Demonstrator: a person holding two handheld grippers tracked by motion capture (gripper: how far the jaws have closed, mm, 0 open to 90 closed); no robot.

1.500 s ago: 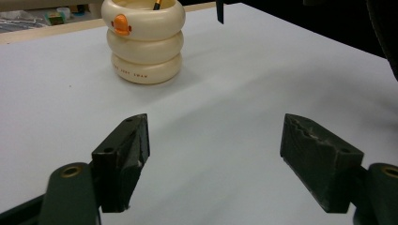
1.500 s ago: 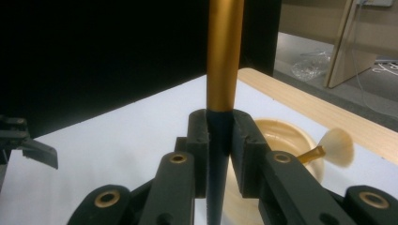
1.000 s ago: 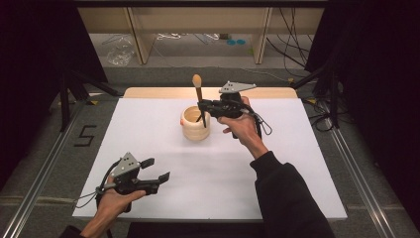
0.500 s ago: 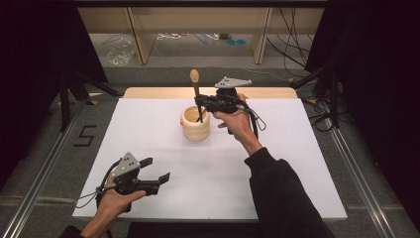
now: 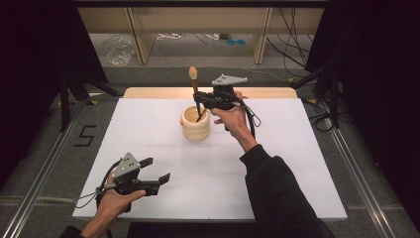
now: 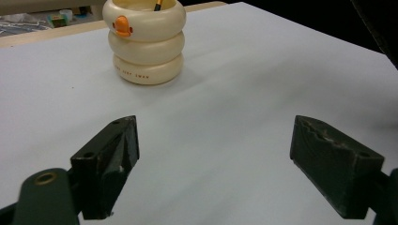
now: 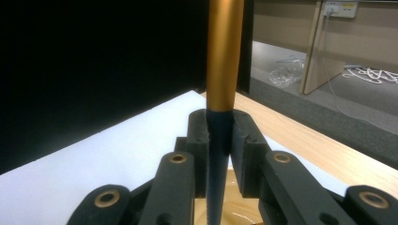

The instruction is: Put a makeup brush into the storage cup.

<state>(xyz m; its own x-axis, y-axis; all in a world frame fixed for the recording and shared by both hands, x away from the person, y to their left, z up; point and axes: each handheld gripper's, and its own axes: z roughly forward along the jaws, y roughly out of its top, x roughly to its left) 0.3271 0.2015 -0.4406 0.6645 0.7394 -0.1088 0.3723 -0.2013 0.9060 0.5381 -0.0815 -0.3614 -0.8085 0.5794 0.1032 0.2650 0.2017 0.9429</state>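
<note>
High view: the brush (image 5: 194,91) was clamped by the right gripper (image 5: 202,101), lowered into the cup (image 5: 195,124) at twelve o'clock; the left gripper (image 5: 157,169), just widened, held nothing.

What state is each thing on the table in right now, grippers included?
Cup: upright on the white table, brush tip inside.
Brush: near upright, gripped at its dark lower handle.
Right gripper: shut on the brush.
Left gripper: open, holding nothing, apart from the cup.
</note>
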